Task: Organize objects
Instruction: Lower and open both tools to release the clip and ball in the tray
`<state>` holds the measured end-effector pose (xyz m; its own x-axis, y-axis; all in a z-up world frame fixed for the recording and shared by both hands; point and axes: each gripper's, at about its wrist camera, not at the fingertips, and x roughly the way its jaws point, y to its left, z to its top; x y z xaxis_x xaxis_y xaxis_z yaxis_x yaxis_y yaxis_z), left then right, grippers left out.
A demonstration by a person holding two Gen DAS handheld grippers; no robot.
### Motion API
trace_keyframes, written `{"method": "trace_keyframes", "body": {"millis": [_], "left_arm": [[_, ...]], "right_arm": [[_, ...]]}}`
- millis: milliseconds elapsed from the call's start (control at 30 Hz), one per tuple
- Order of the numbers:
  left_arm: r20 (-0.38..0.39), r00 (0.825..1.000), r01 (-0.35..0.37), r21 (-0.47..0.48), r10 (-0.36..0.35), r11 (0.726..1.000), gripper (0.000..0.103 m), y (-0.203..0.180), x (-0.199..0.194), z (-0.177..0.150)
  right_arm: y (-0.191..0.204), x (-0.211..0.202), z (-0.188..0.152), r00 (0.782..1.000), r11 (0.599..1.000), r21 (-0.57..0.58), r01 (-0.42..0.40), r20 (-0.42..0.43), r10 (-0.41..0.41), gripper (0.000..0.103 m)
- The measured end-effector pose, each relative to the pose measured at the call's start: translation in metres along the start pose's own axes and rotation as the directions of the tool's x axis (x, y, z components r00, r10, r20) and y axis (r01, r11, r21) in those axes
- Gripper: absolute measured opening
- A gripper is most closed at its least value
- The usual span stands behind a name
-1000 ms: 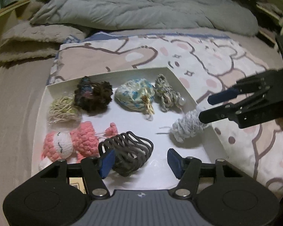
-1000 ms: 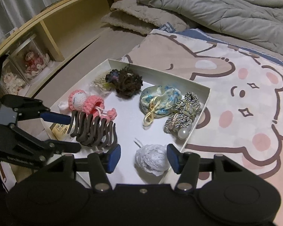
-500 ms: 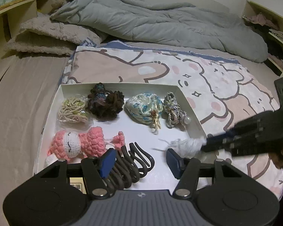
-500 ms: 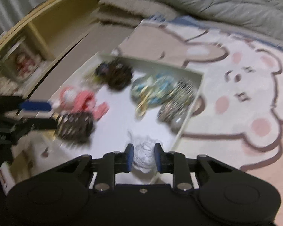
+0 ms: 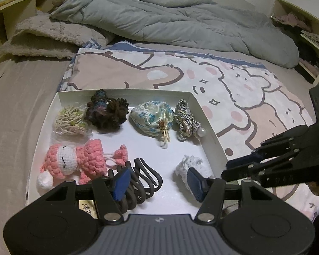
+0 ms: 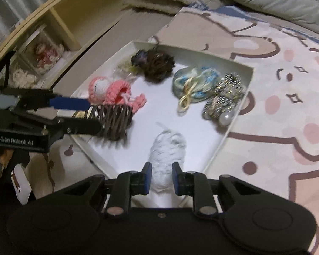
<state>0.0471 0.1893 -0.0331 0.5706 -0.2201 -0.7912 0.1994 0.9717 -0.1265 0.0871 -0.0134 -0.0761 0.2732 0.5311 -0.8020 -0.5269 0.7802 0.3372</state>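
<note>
A white tray [image 5: 208,127] on the bed holds several accessories: a pink crochet doll [image 5: 74,161], a dark claw clip [image 5: 138,182], a beige cord bundle [image 5: 70,121], a dark scrunchie [image 5: 108,112], a blue floral pouch [image 5: 153,119], a twisted cord with a pearl [image 5: 187,119] and a white fluffy scrunchie [image 5: 188,165]. My left gripper [image 5: 157,182] is open above the tray's near edge, its left pad over the claw clip. My right gripper [image 6: 161,177] is narrowed with its blue pads at both sides of the white scrunchie [image 6: 168,150]; it also shows in the left wrist view [image 5: 236,169].
A bear-print blanket [image 5: 234,89] lies under the tray. A rumpled grey duvet [image 5: 170,23] fills the far side of the bed. A wooden shelf unit with dolls [image 6: 44,51] stands to the left. A small white card [image 6: 21,184] lies near the tray's corner.
My right gripper narrowed from wide open around the white scrunchie and drew back toward the tray's near right corner, the scrunchie coming with it. My left gripper rose and stayed open.
</note>
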Motion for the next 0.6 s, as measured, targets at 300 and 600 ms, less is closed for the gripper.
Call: {"method": "trace_keyframes", "body": {"millis": [300,600], "left_arm": [[0.04,0.999,-0.029,-0.062,0.032,0.998,0.061,0.0,-0.013,0.001],[0.091,0.993,-0.068,-0.125,0.08,0.99,0.085,-0.006,-0.031,0.0]], "right_arm": [[-0.014,-0.03,0.001,0.995,0.999,0.022,0.024,0.093,-0.026,0.032],[-0.012,-0.063,-0.004,0.977,0.999,0.023,0.046,0.209,-0.05,0.073]]}}
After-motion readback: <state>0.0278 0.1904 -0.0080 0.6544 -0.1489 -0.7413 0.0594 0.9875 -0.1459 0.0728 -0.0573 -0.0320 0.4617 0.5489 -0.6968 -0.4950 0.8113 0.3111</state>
